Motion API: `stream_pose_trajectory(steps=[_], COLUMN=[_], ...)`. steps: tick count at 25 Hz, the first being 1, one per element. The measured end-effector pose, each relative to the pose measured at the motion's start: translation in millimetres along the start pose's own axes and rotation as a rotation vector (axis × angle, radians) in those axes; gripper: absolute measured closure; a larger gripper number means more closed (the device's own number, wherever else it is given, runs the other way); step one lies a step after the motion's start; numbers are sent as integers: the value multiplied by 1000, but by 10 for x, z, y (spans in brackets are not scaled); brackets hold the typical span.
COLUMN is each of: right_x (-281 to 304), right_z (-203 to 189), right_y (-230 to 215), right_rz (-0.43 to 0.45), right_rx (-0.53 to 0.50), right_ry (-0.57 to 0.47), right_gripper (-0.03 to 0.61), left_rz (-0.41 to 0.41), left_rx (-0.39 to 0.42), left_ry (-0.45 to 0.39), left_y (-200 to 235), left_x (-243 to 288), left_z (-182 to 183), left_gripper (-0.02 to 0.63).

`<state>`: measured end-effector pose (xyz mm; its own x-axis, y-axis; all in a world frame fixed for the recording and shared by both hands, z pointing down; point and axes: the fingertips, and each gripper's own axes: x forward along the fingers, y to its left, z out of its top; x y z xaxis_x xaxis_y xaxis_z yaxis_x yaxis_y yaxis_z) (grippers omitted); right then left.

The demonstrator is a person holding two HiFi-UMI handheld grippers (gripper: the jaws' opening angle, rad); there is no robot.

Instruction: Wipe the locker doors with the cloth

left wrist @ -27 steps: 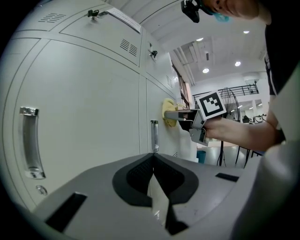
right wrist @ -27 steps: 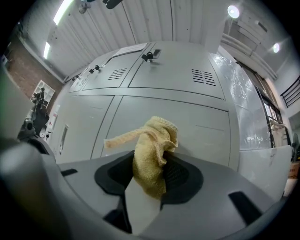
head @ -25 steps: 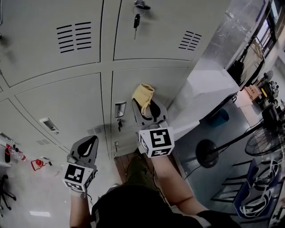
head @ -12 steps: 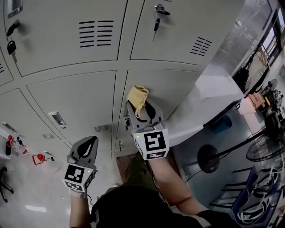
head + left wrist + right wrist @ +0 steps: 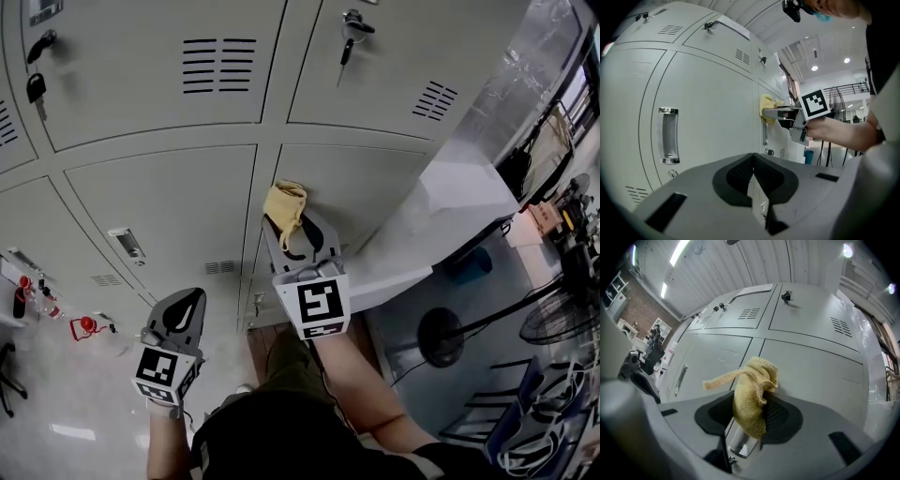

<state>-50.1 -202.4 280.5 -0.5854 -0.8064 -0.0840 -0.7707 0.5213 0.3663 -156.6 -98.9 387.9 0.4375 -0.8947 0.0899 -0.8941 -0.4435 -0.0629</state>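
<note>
At lower left of the head view the left gripper (image 5: 187,302) hangs idle as before, jaws pressed together on nothing. At centre, the right gripper (image 5: 298,232) is clenched on the yellow cloth (image 5: 284,202), which presses against the lower-right door (image 5: 384,183). Over the last second the cloth has slid left across that door and now sits by its left seam, just above the chrome handle (image 5: 735,442). The wipe looks under way, with most doors still to do.
</note>
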Motion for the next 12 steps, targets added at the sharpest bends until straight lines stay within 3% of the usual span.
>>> stream_pose_trajectory(steps=[12], right_x=[-49], right_z=[-147], right_y=[-27], right_rz=[33], right_rx=[-36], right_ry=[27], right_gripper=[405], left_rz=[-28], left_rx=[-10], left_ry=[-1], left_y=[-133], left_x=[203], left_z=[-5], left_gripper=[604])
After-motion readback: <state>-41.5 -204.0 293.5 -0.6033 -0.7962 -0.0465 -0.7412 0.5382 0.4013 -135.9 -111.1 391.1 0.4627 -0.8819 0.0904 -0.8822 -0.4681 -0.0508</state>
